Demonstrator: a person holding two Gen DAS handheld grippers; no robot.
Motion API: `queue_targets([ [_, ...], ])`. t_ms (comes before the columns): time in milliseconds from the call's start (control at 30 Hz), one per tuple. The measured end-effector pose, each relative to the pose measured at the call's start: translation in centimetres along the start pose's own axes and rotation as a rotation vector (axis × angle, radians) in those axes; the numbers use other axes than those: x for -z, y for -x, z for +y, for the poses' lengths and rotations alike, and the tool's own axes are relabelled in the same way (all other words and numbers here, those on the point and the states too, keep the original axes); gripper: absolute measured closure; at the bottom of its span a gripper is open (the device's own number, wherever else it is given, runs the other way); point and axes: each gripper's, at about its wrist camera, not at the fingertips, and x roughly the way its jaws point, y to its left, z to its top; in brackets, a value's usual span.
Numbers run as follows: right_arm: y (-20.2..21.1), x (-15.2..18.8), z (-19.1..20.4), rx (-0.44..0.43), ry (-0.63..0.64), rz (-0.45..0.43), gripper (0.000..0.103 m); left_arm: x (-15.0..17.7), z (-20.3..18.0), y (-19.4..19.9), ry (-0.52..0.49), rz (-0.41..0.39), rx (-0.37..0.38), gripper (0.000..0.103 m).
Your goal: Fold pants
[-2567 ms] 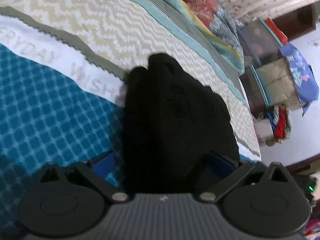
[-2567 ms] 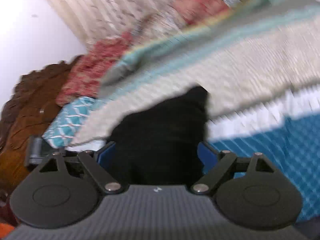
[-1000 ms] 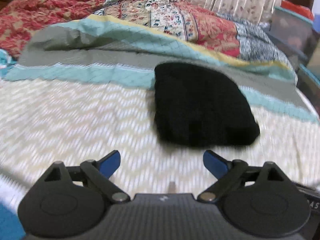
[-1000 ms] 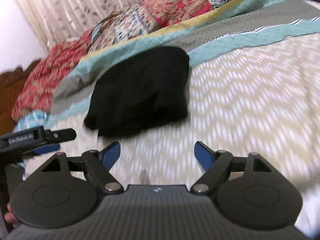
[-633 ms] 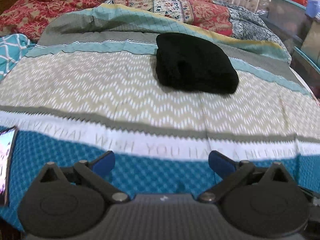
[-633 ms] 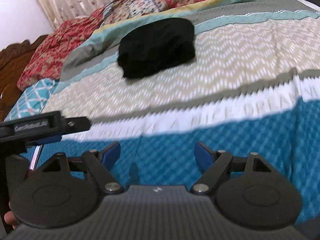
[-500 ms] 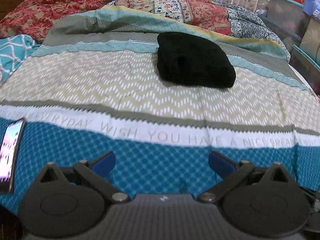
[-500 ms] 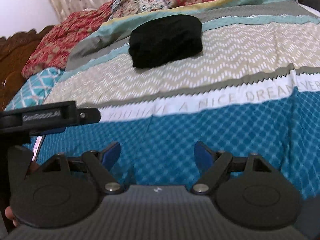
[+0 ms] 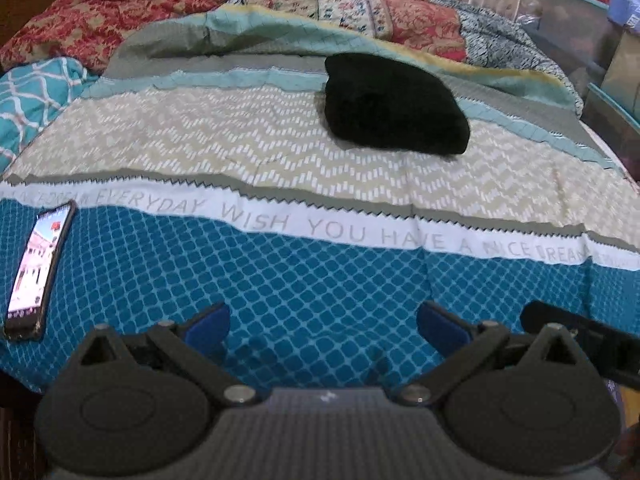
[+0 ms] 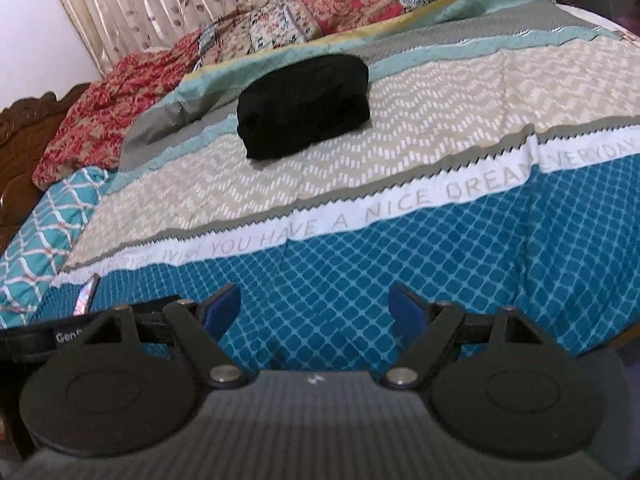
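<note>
The black pants [image 9: 394, 106] lie folded into a compact bundle on the far part of the bed, on the zigzag and grey stripes of the bedspread [image 9: 280, 152]. They also show in the right wrist view [image 10: 304, 106]. My left gripper [image 9: 322, 326] is open and empty, low over the blue near edge of the bed, far from the pants. My right gripper [image 10: 316, 310] is open and empty, also over the blue band near the bed's front edge.
A lit phone [image 9: 38, 268] lies on the blue band at the left; its edge shows in the right wrist view [image 10: 87, 296]. Patterned quilts and pillows [image 9: 360, 4] are heaped at the back. Storage boxes [image 9: 580, 24] stand at the right. A wooden headboard [image 10: 16, 140] is at the left.
Both grippers let go of the black pants and pulled back from them to the bed's near edge. The folded pants stayed at the far side. The phone came into view.
</note>
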Motion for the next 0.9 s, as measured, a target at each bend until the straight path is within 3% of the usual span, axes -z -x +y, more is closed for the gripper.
queue_targets([
  [400,4.3,-1.1,-0.7,-0.033,-0.057,-0.091,0.016,-1.1,-1.3,3.4,-0.087,-0.12,0.023,0.0],
  [900,1.9,-0.5,0.8,-0.068,-0.024,-0.015,0.011,-0.8,-1.9,2.3,-0.152,-0.117,-0.029,0.0],
])
